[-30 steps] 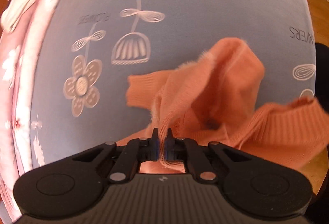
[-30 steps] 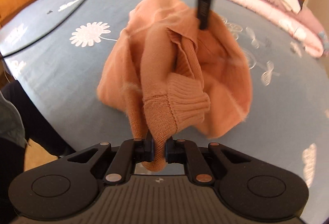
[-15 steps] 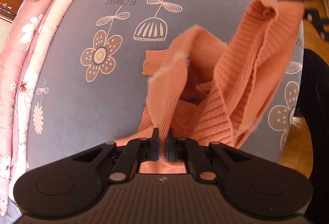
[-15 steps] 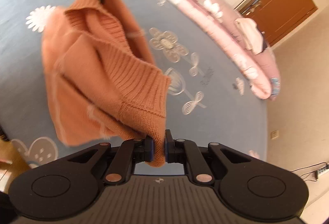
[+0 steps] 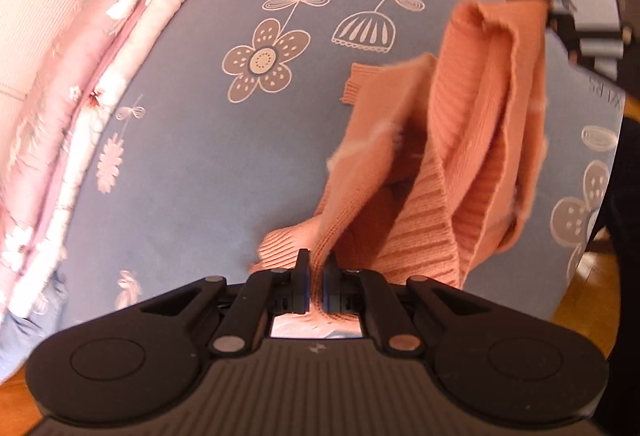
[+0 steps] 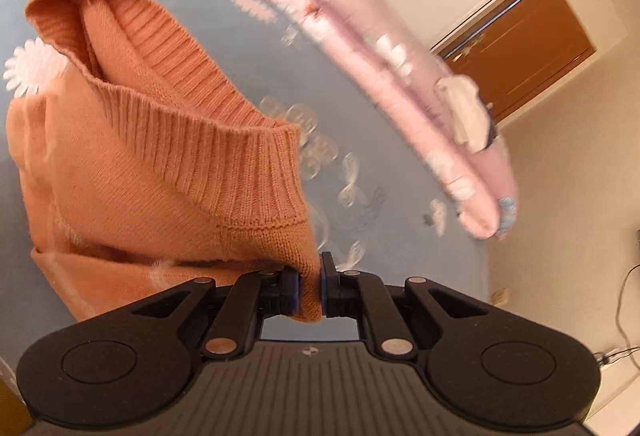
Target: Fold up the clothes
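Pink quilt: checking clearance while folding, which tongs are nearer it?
Left. The left tongs grip the sweater beside the pink quilt; the right tongs grip it farther off, toward the bed's opposite edge.

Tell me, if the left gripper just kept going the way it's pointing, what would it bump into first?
Most likely the orange sweater it already grips, which hangs just ahead of the left gripper; beyond that, the blue flowered bedsheet. Depth is hard to judge here.

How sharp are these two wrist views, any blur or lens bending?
Left wrist: orange sweater edges smeared, blue bedsheet curved by the fisheye. Right wrist: pink quilt streaked with motion blur, the sweater's ribbing near the right gripper crisp; warm, soft light in both.
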A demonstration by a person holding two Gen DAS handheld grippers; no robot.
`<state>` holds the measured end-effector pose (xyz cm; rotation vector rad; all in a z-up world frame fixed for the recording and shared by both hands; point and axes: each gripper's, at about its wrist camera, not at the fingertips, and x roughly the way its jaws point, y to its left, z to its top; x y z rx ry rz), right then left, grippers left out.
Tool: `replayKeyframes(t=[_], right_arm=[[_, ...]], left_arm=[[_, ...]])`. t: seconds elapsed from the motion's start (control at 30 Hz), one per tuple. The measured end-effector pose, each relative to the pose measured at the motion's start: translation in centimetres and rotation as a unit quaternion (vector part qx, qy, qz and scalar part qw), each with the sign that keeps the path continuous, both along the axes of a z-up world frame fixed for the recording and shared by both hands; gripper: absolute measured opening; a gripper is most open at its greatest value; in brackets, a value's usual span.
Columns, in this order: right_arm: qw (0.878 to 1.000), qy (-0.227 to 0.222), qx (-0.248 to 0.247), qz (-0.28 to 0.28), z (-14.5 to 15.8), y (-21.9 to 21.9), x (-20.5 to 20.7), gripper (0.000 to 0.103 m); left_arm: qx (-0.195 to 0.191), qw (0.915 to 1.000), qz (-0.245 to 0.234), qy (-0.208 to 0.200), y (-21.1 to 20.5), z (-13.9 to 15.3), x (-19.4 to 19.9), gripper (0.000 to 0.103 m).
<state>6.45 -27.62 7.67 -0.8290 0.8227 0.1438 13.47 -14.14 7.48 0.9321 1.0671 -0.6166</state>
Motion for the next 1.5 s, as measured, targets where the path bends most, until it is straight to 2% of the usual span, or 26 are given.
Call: replayKeyframes(t=[0.13, 0.2, 0.27, 0.37, 0.57, 0.67, 0.77, 0.8, 0.87, 0.93, 0.97, 1.0, 1.03, 1.07, 1.2, 1.27, 1.33, 1.4, 1.5], right_arm=[[1.000, 0.009, -0.013, -0.021, -2.9, -1.5, -1.9, 0.011], [0.999, 0.017, 0.006, -0.043, -3.4, -3.6, -2.7, 0.011], [0.997, 0.021, 0.024, -0.072, -3.6, -6.0, -3.2, 0.011], [0.992, 0.012, 0.036, -0.119, -3.8, -9.6, -3.6, 0.011], [0.977, -0.030, -0.007, -0.211, -4.3, -17.3, -3.2, 0.011], [0.970, -0.019, -0.011, -0.240, -6.3, -19.9, -2.4, 0.013], [0.972, 0.014, 0.009, -0.234, -9.0, -20.2, -2.4, 0.020], [0.973, 0.021, 0.016, -0.229, -9.5, -20.0, -2.5, 0.028], [0.975, 0.018, 0.048, -0.218, -8.5, -19.5, -2.9, 0.037], [0.975, 0.014, 0.083, -0.208, -7.1, -19.1, -3.4, 0.040], [0.975, 0.006, 0.099, -0.198, -5.8, -18.8, -3.7, 0.043], [0.976, -0.003, 0.117, -0.181, -4.3, -18.4, -4.0, 0.051], [0.977, -0.013, 0.135, -0.163, -2.7, -17.9, -4.3, 0.059], [0.978, -0.017, 0.156, -0.140, -1.3, -17.2, -4.4, 0.060], [0.977, -0.001, 0.214, -0.019, 1.4, -11.9, -3.6, 0.063], [0.977, 0.012, 0.206, 0.056, 0.0, -6.7, -3.0, 0.074], [0.976, 0.018, 0.171, 0.131, -2.9, -0.6, -2.8, 0.089], [0.971, 0.025, 0.122, 0.202, -6.1, 5.5, -3.3, 0.092], [0.953, 0.057, 0.059, 0.292, -9.9, 12.1, -3.8, 0.093]], left_arm=[[-0.066, 0.9971, 0.034, 0.018, -0.8, -1.8, 1.0, 0.004], [-0.106, 0.9928, 0.044, 0.034, -1.8, -2.5, 1.5, 0.004], [-0.126, 0.9899, 0.047, 0.046, -3.7, -3.1, 1.6, 0.004], [-0.137, 0.9892, 0.027, 0.044, -7.5, -3.8, 1.2, 0.004], [-0.171, 0.9846, 0.000, 0.038, -16.2, -4.8, 1.8, 0.005], [-0.178, 0.9837, 0.005, 0.025, -19.1, -6.0, 2.5, 0.007], [-0.160, 0.9864, 0.020, 0.032, -20.1, -8.5, 3.4, 0.009], [-0.153, 0.9872, 0.021, 0.038, -19.8, -9.1, 3.5, 0.010], [-0.151, 0.9870, 0.023, 0.050, -18.7, -9.6, 3.8, 0.013], [-0.167, 0.9832, 0.025, 0.069, -16.9, -8.7, 4.2, 0.016], [-0.176, 0.9810, 0.025, 0.078, -15.9, -8.0, 4.5, 0.021], [-0.184, 0.9789, 0.026, 0.084, -14.8, -7.1, 4.7, 0.027], [-0.192, 0.9773, 0.025, 0.086, -13.7, -6.2, 4.9, 0.041], [-0.195, 0.9773, 0.022, 0.080, -12.4, -5.5, 4.8, 0.048], [-0.188, 0.9791, 0.025, 0.073, -7.0, -4.3, 4.3, 0.050], [-0.182, 0.9797, 0.042, 0.074, -4.2, -4.7, 4.0, 0.050], [-0.176, 0.9786, 0.067, 0.082, -1.1, -5.6, 3.6, 0.050], [-0.176, 0.9763, 0.094, 0.084, 2.3, -6.4, 2.9, 0.050], [-0.187, 0.9692, 0.131, 0.092, 7.2, -7.2, 1.9, 0.050]])
